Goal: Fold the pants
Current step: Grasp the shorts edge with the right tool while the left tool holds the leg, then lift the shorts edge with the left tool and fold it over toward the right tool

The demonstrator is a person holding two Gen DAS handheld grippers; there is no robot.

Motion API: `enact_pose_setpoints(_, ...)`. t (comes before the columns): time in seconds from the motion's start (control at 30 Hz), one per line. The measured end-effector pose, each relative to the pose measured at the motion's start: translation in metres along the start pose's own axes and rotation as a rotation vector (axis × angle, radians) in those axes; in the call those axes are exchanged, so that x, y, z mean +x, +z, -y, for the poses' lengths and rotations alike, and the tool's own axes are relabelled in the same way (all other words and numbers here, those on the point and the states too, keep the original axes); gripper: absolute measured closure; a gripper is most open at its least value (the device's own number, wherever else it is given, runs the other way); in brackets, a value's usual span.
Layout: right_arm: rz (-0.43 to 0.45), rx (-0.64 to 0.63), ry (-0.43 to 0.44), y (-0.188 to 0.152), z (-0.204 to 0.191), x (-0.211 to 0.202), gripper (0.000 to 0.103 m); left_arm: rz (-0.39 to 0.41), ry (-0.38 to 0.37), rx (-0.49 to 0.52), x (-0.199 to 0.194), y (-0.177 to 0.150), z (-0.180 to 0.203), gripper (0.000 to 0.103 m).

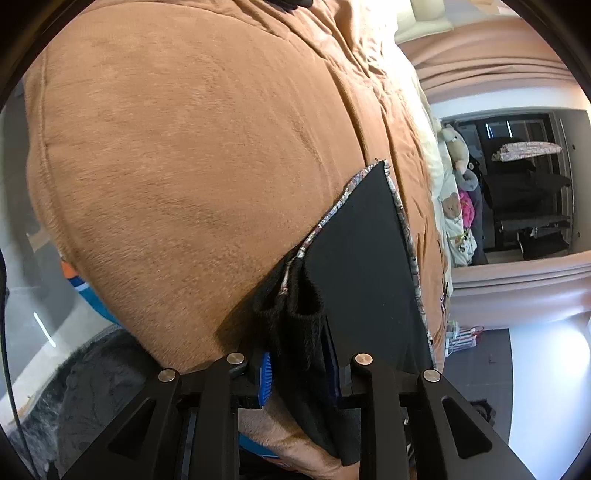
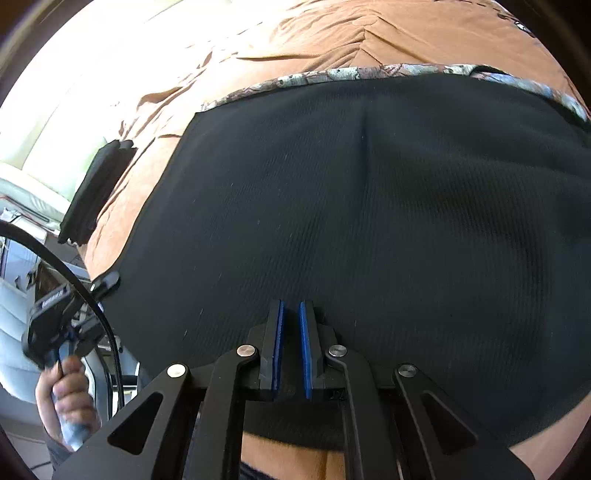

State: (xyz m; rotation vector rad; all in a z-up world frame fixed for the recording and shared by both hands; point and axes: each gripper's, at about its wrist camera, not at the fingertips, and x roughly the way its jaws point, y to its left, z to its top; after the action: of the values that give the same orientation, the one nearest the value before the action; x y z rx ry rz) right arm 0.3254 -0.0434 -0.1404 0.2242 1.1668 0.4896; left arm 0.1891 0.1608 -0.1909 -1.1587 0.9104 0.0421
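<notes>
The black pants (image 2: 369, 221) with a patterned trim along the far edge lie spread on an orange-brown blanket (image 2: 332, 33). In the left wrist view the pants (image 1: 362, 258) stretch away as a taut black panel. My left gripper (image 1: 299, 354) is shut on a bunched black edge of the pants. My right gripper (image 2: 290, 332) hovers over the near edge of the pants, its blue pads a narrow gap apart, with nothing seen between them. The left gripper and the hand holding it show at the left in the right wrist view (image 2: 62, 317).
The blanket (image 1: 184, 166) covers a bed. A black folded item (image 2: 96, 192) lies at the bed's left edge. Soft toys (image 1: 458, 192) and a dark shelving alcove (image 1: 524, 192) stand beyond the bed. Grey floor (image 1: 476, 369) lies to the right.
</notes>
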Motion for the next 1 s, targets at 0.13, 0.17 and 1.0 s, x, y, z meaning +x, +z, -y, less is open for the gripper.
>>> enact_pose_setpoints(0.13, -0.007, -0.012, 0.032, -0.015, -0.006, 0.0, 0.099, 0.01, 0.002, 0.024, 0.001, 0.0, 0.007, 0.09)
enact_pose_setpoints(0.17, -0.025, -0.022, 0.041, -0.02, -0.009, 0.004, 0.099, 0.01, -0.002, 0.031, 0.0, -0.001, 0.008, 0.093)
enact_pose_setpoints(1.0, 0.188, 0.131, 0.134, -0.022, 0.051, -0.046, 0.095, -0.023, -0.245, 0.411, -0.019, -0.024, 0.193, 0.094)
